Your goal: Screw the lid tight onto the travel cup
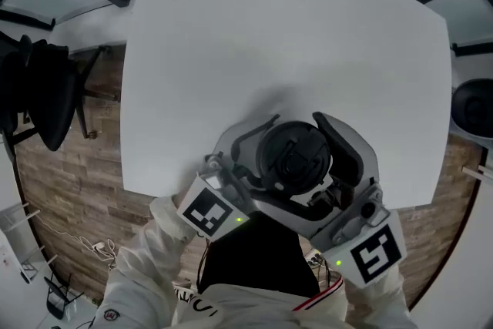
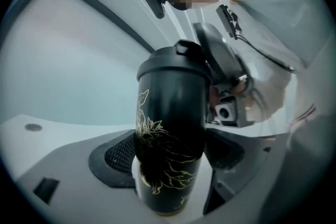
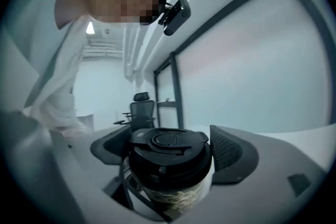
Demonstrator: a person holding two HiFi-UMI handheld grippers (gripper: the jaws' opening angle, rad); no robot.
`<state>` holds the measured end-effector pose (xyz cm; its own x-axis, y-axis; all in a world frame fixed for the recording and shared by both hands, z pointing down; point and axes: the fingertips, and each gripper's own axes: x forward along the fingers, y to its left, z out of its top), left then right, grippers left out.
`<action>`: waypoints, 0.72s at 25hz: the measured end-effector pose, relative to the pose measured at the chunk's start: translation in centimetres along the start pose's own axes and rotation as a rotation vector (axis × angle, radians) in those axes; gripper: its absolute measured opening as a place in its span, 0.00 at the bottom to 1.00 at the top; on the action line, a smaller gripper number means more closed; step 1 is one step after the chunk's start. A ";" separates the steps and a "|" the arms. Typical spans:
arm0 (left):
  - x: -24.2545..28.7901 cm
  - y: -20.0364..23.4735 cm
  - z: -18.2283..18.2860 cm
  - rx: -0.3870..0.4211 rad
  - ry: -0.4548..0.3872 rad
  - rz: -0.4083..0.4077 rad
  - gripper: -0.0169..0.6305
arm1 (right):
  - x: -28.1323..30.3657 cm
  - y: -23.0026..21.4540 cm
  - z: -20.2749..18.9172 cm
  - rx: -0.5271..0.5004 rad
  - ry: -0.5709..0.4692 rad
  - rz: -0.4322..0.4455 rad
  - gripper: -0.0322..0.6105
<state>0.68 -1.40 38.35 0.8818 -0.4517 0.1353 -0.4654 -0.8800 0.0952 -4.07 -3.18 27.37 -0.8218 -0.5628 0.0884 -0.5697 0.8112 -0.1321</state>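
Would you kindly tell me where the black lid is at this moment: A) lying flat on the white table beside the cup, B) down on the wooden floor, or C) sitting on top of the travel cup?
C: the lid sits on the mouth of the travel cup, as both gripper views show.

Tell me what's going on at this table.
A person works two handheld tools at the near edge of a white table. The left tool is clamped on the body of a black travel cup, holding it roughly upright. The right tool straddles the lid, which sits on the cup. Its jaws stand wide and look just clear of the lid's rim, though that gap is hard to judge. Whether the lid is fully tight cannot be told.
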 end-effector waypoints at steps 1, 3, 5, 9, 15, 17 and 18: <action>0.1 0.0 0.0 -0.010 -0.002 0.071 0.63 | -0.3 -0.5 0.0 0.018 -0.010 -0.125 0.78; 0.2 -0.1 0.2 -0.009 -0.020 0.189 0.63 | -1.0 -1.2 -0.1 0.043 -0.027 -0.333 0.78; 0.4 -0.1 0.6 0.011 -0.038 0.248 0.63 | -1.6 -1.5 -0.3 0.049 -0.034 -0.447 0.78; 0.5 -0.3 0.6 0.025 -0.038 0.219 0.63 | -1.6 -1.0 -0.4 0.048 -0.048 -0.380 0.78; 0.2 -0.8 0.6 0.066 -0.043 -0.050 0.63 | -2.5 0.1 1.0 0.099 -0.088 0.091 0.79; 0.0 -0.8 0.3 0.062 -0.039 -0.149 0.63 | -2.4 0.4 0.6 0.066 -0.042 0.266 0.79; -0.1 -1.0 0.2 0.059 -0.035 -0.197 0.63 | -2.4 0.6 0.3 0.047 -0.017 0.350 0.79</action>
<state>1.04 -0.51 38.05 0.9580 -0.2739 0.0850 -0.2792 -0.9585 0.0581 -2.51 -1.39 26.79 -0.9670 -0.2545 0.0138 -0.2521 0.9475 -0.1964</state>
